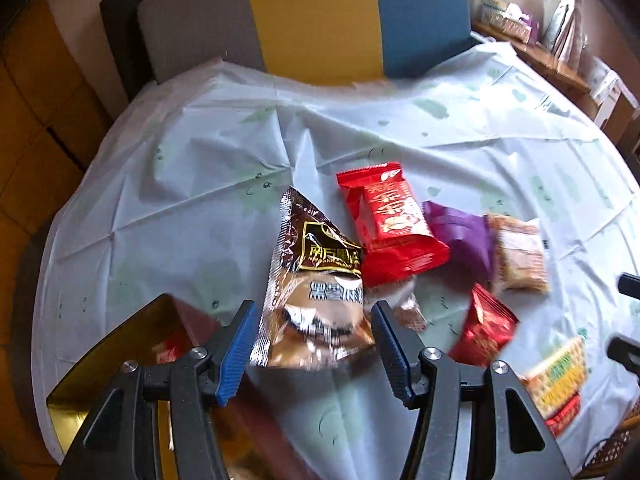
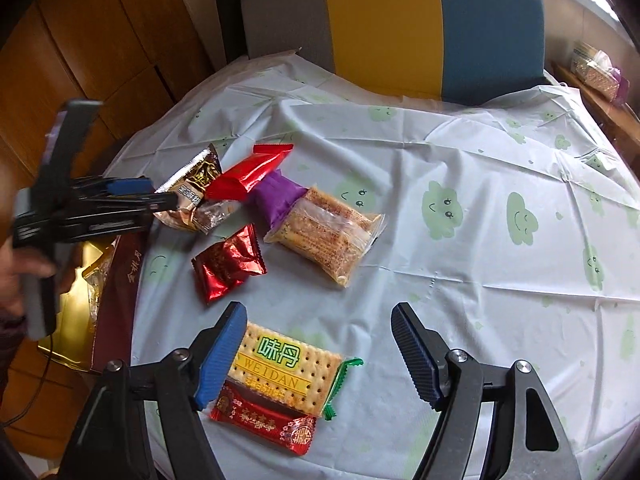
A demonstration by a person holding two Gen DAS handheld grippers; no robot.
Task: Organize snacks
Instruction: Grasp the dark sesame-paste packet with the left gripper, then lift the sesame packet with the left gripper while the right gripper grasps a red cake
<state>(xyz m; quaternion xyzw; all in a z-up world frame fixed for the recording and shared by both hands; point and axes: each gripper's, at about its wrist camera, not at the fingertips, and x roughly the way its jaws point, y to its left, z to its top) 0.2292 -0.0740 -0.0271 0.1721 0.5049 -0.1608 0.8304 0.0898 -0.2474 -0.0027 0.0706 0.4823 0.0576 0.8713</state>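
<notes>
My left gripper [image 1: 314,352] is open, and a brown and silver snack packet [image 1: 316,280] lies on the cloth between its blue pads. The right wrist view shows that left gripper [image 2: 160,194] at the same packet [image 2: 192,184]. A red packet [image 1: 392,216], a purple one [image 1: 460,236], a clear biscuit packet [image 1: 520,256] and a shiny red packet [image 1: 484,324] lie beside it. My right gripper [image 2: 320,356] stands open over a yellow cracker packet [image 2: 280,368], which lies against its left pad. A dark red packet [image 2: 264,420] lies just below it.
A gold box with a maroon rim [image 2: 80,312] sits at the table's left edge, holding some snacks. The round table wears a white cloth with green clouds [image 2: 480,160]. A grey, yellow and blue chair back [image 2: 384,20] stands behind it. A person's hand [image 2: 16,276] holds the left gripper.
</notes>
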